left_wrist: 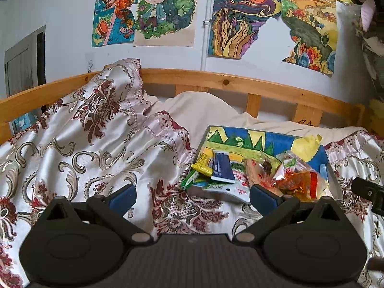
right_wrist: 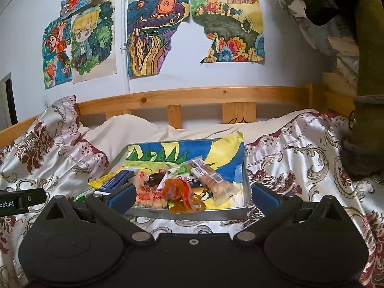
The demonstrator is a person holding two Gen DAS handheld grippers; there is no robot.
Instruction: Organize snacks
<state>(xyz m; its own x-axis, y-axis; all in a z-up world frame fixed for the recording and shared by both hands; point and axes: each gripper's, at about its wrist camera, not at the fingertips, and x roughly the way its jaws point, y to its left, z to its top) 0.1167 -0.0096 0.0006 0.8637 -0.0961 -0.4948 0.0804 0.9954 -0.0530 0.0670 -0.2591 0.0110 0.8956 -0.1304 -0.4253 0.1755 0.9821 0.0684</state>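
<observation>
A metal tray (right_wrist: 245,187) lined with a colourful drawing lies on the bed and holds a heap of snack packets. In the right wrist view I see an orange packet (right_wrist: 178,189), a long clear bar (right_wrist: 211,177) and a dark blue packet (right_wrist: 115,180). The tray also shows in the left wrist view (left_wrist: 333,170), with the blue packet (left_wrist: 222,168) and orange packet (left_wrist: 297,184). My left gripper (left_wrist: 192,196) is open and empty, left of the tray. My right gripper (right_wrist: 193,196) is open and empty, just before the tray's front edge.
The bed has a shiny floral cover (left_wrist: 84,144) and a cream sheet (right_wrist: 148,132). A wooden rail (right_wrist: 192,96) runs behind it under a wall of drawings (right_wrist: 153,31). A dark bulky shape (right_wrist: 364,96) stands at the right.
</observation>
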